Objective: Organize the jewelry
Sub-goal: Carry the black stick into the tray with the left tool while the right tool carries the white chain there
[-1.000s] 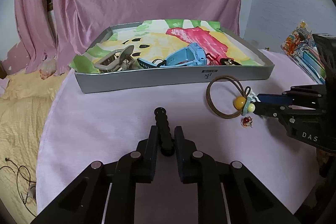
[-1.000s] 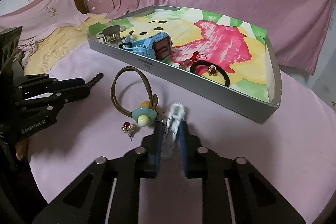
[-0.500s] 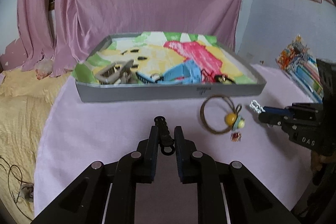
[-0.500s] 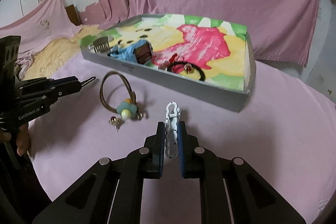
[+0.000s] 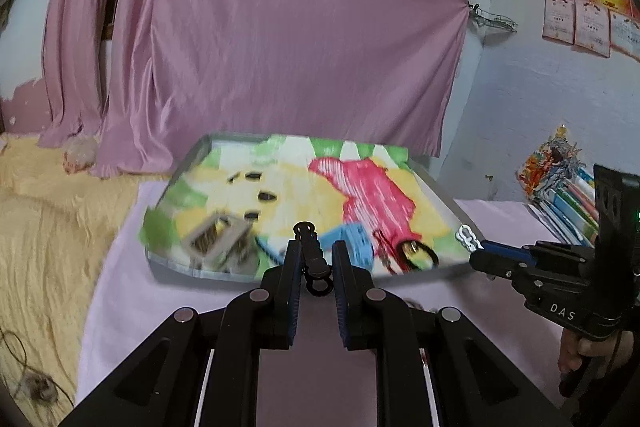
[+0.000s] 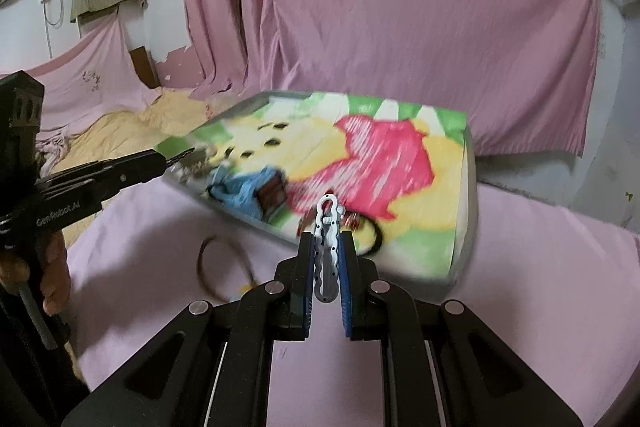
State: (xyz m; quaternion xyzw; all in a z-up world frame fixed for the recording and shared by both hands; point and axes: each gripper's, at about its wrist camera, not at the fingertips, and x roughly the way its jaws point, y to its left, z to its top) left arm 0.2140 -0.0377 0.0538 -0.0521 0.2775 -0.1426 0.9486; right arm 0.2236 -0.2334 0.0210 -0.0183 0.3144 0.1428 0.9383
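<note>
1. While both views blur with motion, the pink cloth (image 6: pixel 540 307) covers the whole table, with a pink curtain (image 5: pixel 280 47) hanging behind.
2. On the cloth sits the grey tray (image 6: pixel 464 227), lined with a bright painted sheet and holding a blue watch (image 6: pixel 248 191), a beige claw clip (image 5: pixel 216 235) and a black hair tie (image 5: pixel 420 253).
3. Just outside the tray's near wall, a brown hair tie (image 6: pixel 216 267) lies on the cloth.
4. Raised near the tray's front, the left gripper (image 5: pixel 314 259) is clamped on a black hair clip (image 5: pixel 312 251).
5. Likewise the right gripper (image 6: pixel 327 259) is clamped on a white hair clip (image 6: pixel 328 243).
</note>
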